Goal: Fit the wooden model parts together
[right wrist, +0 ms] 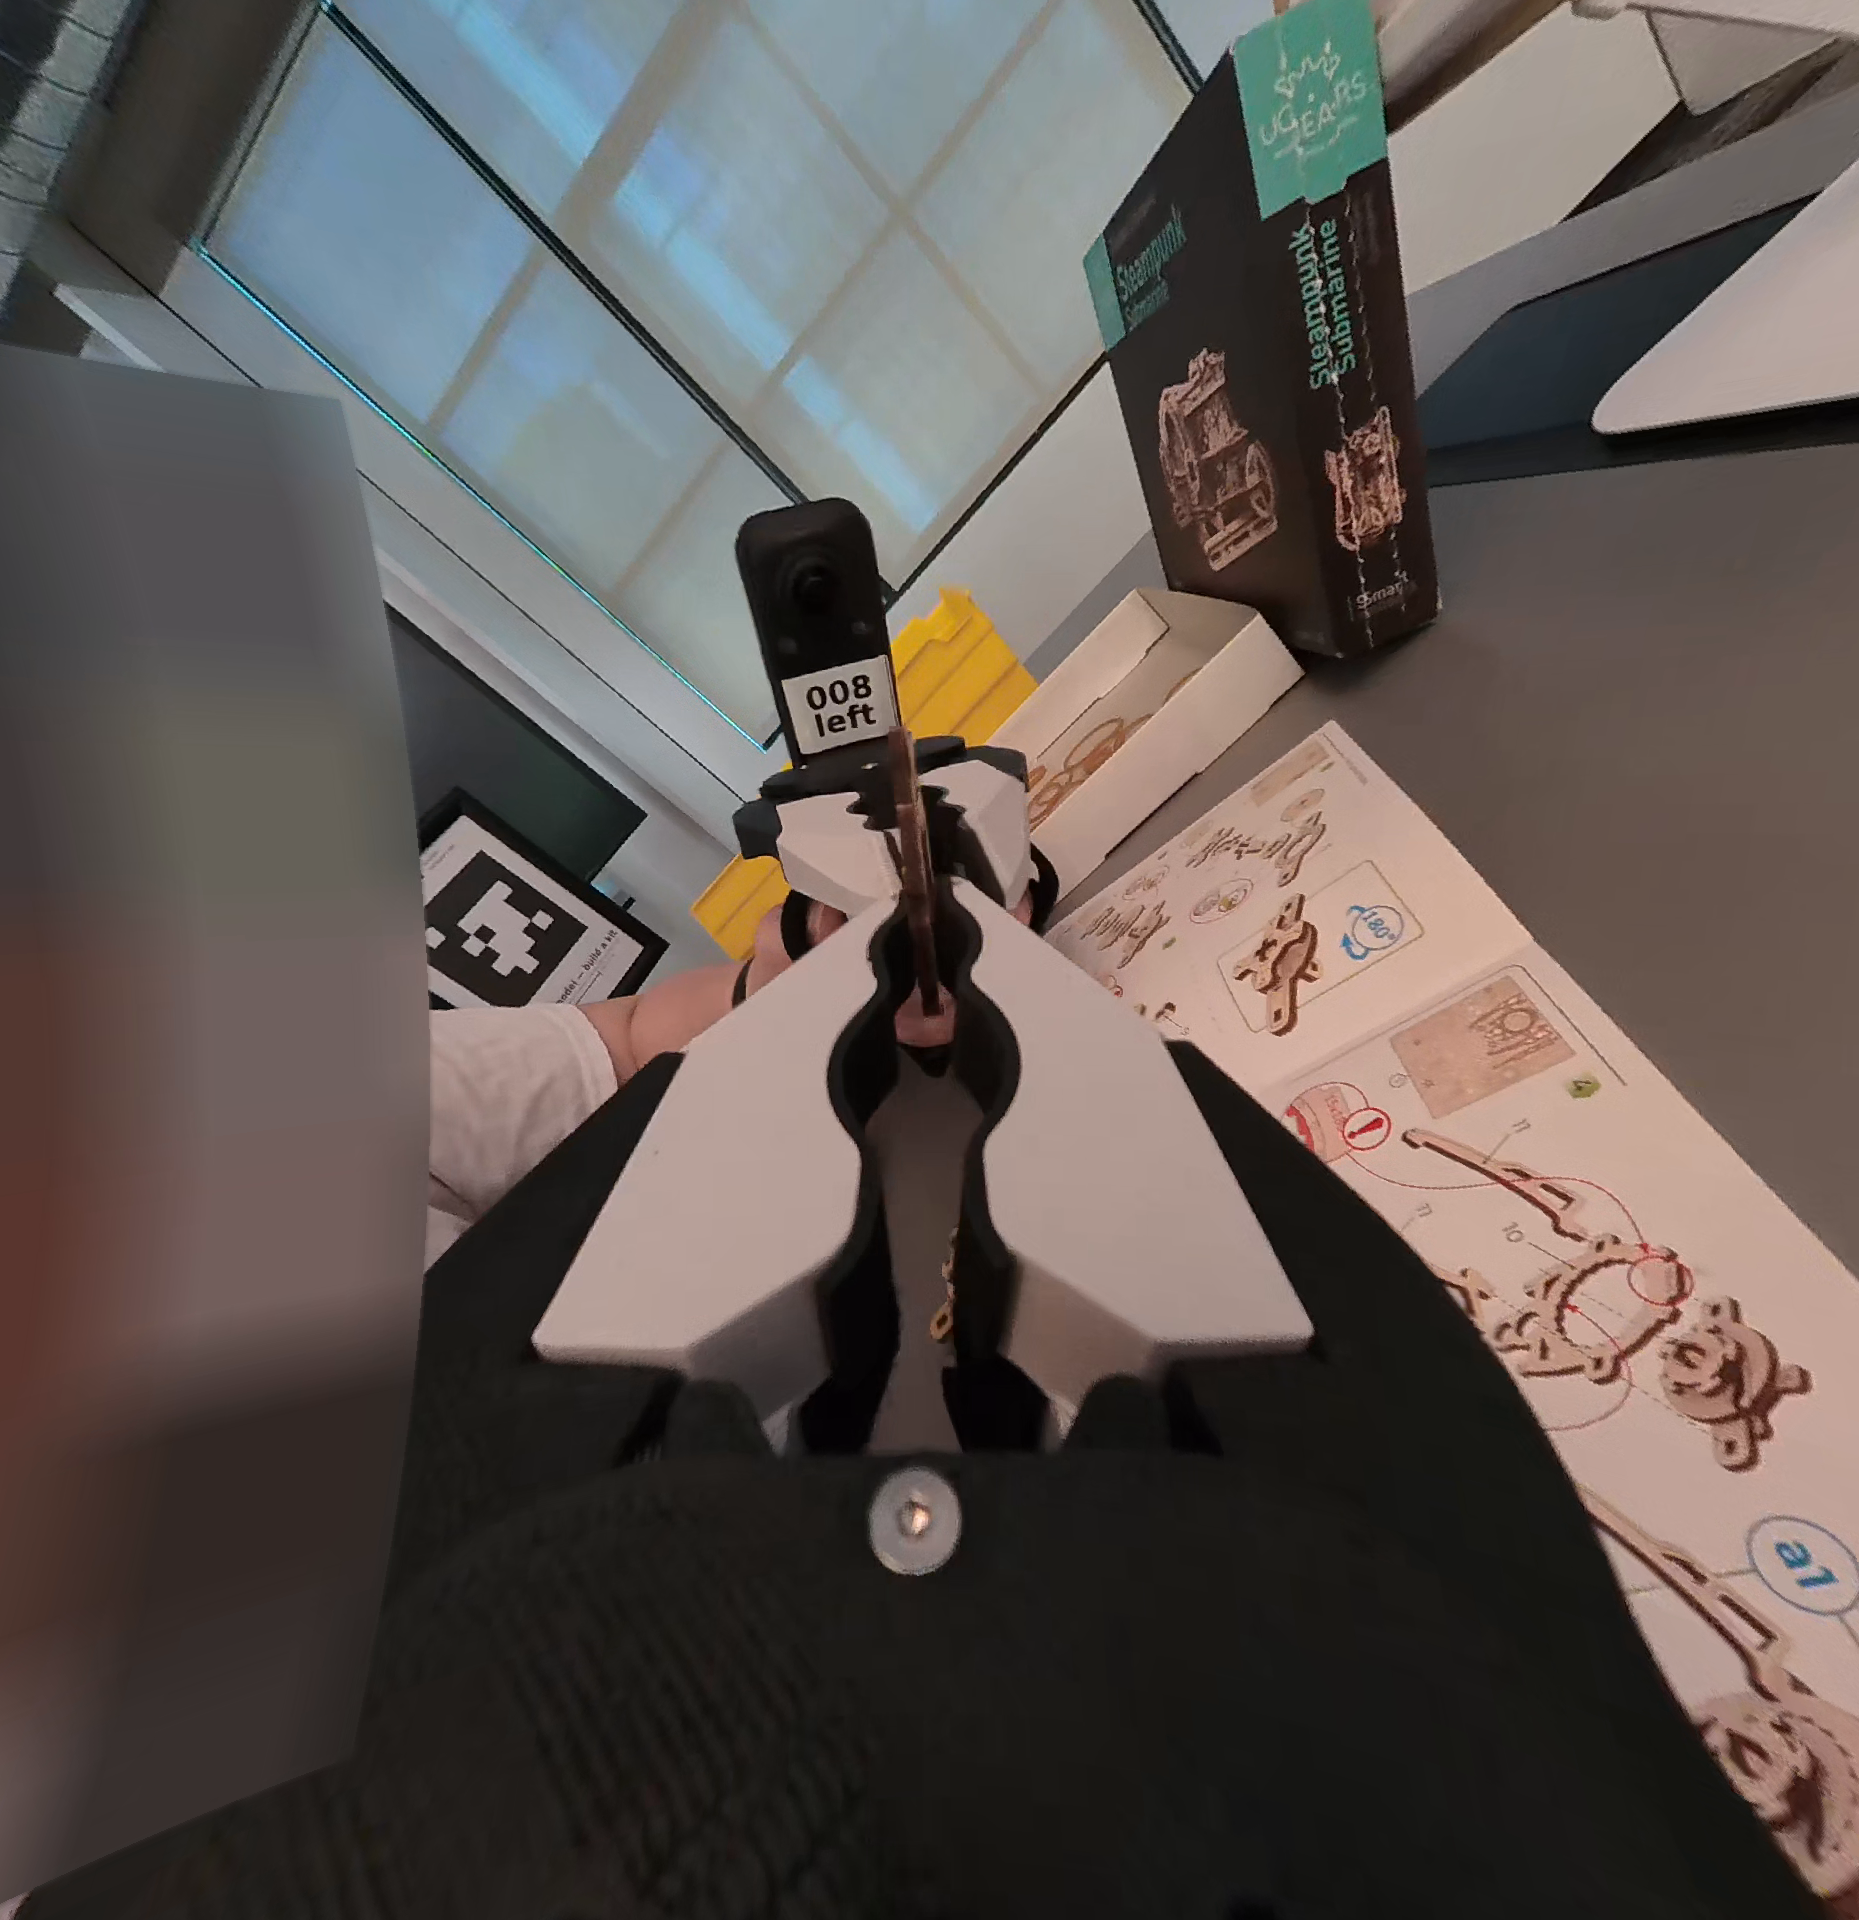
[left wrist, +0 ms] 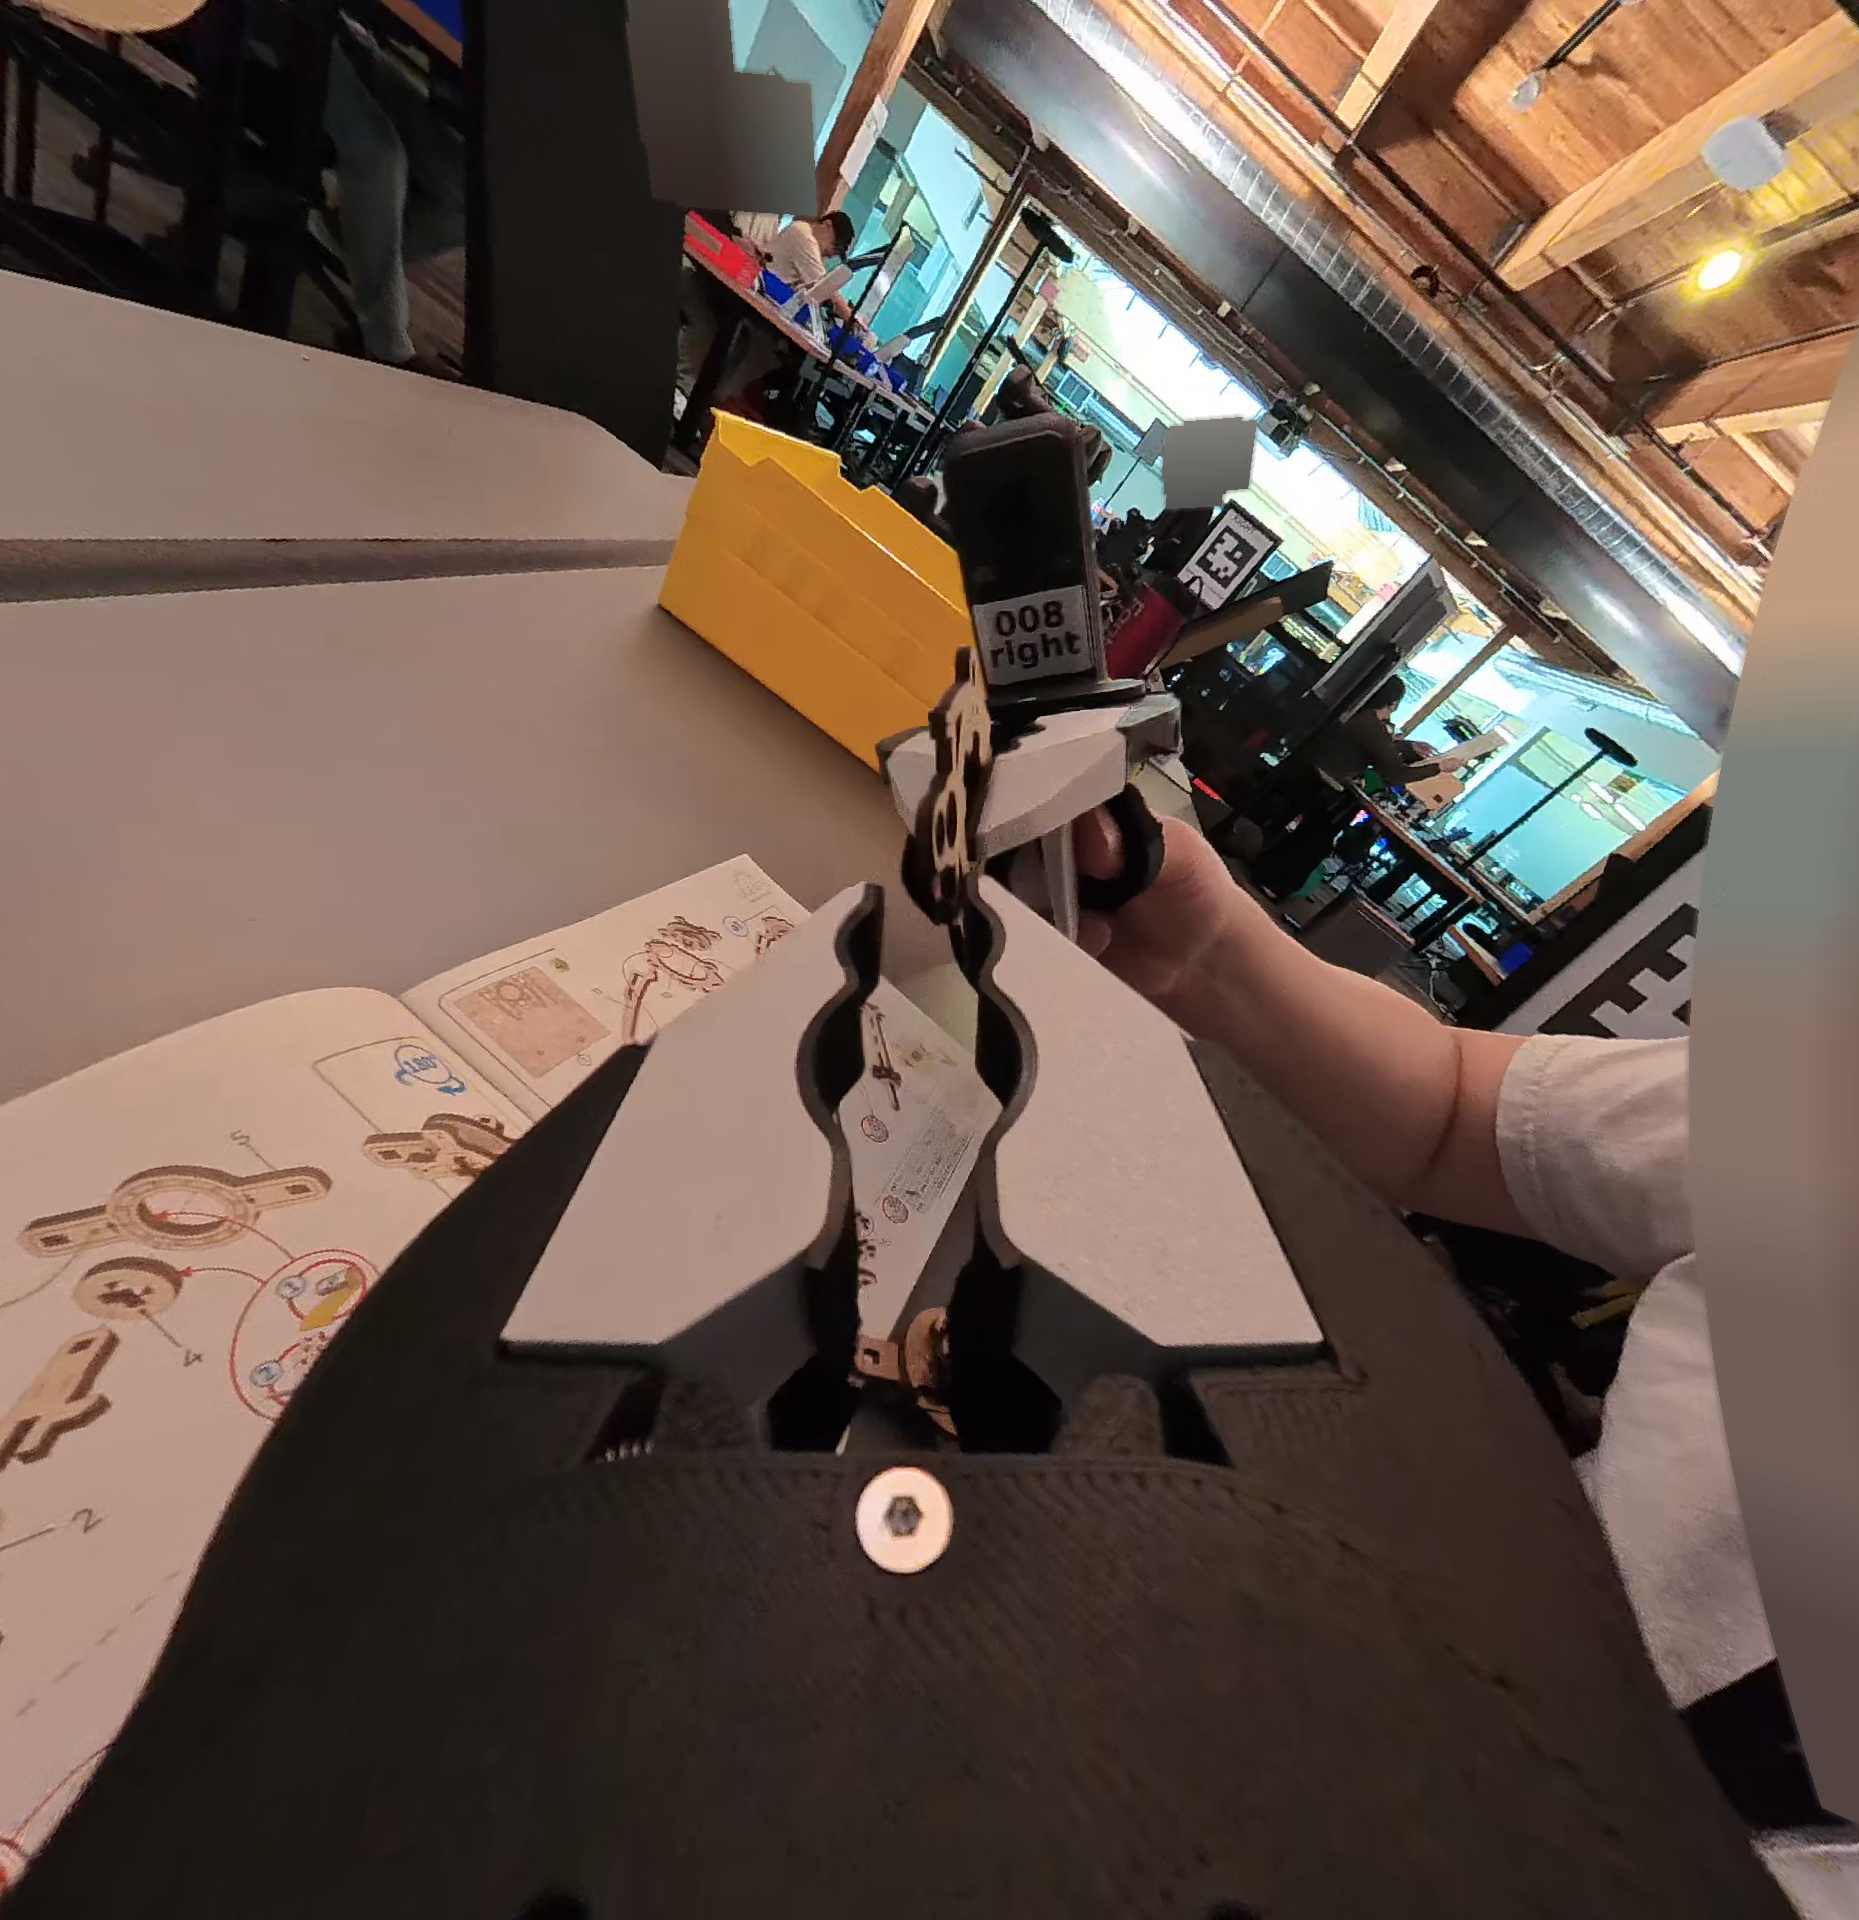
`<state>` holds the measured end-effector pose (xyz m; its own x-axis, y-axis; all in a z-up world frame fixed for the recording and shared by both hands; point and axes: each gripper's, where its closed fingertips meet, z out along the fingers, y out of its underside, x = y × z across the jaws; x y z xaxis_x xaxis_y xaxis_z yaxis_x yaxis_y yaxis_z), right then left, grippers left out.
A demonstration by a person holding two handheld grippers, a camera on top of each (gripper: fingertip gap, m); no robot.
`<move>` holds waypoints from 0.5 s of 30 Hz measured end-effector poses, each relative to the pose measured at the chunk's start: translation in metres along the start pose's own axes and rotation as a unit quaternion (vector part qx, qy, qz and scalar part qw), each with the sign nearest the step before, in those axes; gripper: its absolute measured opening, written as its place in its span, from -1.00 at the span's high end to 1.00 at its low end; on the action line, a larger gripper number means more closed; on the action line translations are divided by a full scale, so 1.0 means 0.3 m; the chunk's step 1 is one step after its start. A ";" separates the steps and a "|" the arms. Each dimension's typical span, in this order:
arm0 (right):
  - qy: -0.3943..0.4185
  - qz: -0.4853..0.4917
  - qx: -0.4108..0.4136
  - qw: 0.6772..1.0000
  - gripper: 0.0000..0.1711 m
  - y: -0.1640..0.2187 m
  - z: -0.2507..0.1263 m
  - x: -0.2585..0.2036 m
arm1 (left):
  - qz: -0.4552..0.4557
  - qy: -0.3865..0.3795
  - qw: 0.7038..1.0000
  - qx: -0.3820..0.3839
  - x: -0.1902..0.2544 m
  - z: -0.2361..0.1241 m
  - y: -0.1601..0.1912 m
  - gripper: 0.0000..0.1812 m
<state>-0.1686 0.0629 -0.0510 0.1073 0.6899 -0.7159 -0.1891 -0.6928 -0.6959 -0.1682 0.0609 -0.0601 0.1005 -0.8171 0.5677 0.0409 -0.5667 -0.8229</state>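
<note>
Two grippers meet nose to nose above the counter (right wrist: 1683,644), both apparently pinching the same wooden part (left wrist: 951,800), a thin laser-cut piece with round holes and lobed edges. The left gripper (left wrist: 930,925) appears to close on its near end at the very fingertips, while the right gripper (right wrist: 920,966) clamps it edge-on, the part standing between its pads. Whether a second, smaller part sits in the joint cannot be told. I judge the plywood light and stiff but brittle across its narrow necks, so it is best held on the flat faces near the solid middle, pressing straight without twisting. Below both grippers lies the open manual (right wrist: 1424,1039); beyond the left gripper sits a yellow bin (left wrist: 800,582), and beside the right gripper a tray (right wrist: 1164,686) and the kit box (right wrist: 1268,416). There is free air all round the joined tips.
</note>
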 end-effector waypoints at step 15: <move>-0.006 -0.038 0.006 0.999 0.99 0.010 0.022 -0.022 | -0.023 0.052 0.998 0.010 0.047 0.004 0.000 1.00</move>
<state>-0.1764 0.0575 -0.0481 0.1103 0.7424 -0.6609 -0.1924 -0.6364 -0.7470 -0.1657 0.0494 -0.0521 -0.0062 -0.7978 0.6029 0.0623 -0.6020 -0.7960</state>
